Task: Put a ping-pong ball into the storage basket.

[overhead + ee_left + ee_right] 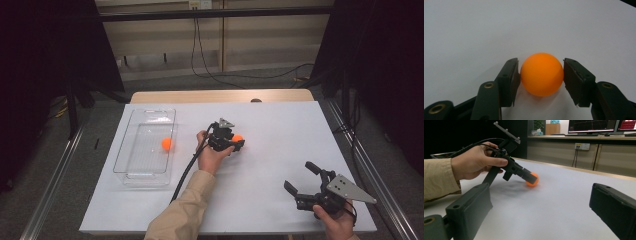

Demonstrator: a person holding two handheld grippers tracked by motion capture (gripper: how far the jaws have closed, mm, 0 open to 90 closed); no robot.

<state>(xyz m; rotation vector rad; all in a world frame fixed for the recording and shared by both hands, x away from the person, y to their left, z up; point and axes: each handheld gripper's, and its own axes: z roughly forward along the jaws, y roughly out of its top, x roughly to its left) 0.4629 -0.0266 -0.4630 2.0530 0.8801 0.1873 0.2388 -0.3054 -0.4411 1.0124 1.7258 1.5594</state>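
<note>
left gripper view: smooth orange ball [541, 74] clasped by left gripper [541, 75]; right gripper [304, 179] released.

Clear plastic tray [131, 165] at table's [280, 125] left, a second orange ball [166, 144] inside it

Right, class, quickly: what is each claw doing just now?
Left claw: closed on the orange ball, on the table.
Right claw: open, holding nothing.

Black two-jaw tongs [238, 143], brass-ringed screws, grey plate, beige sleeve [183, 206].
</note>
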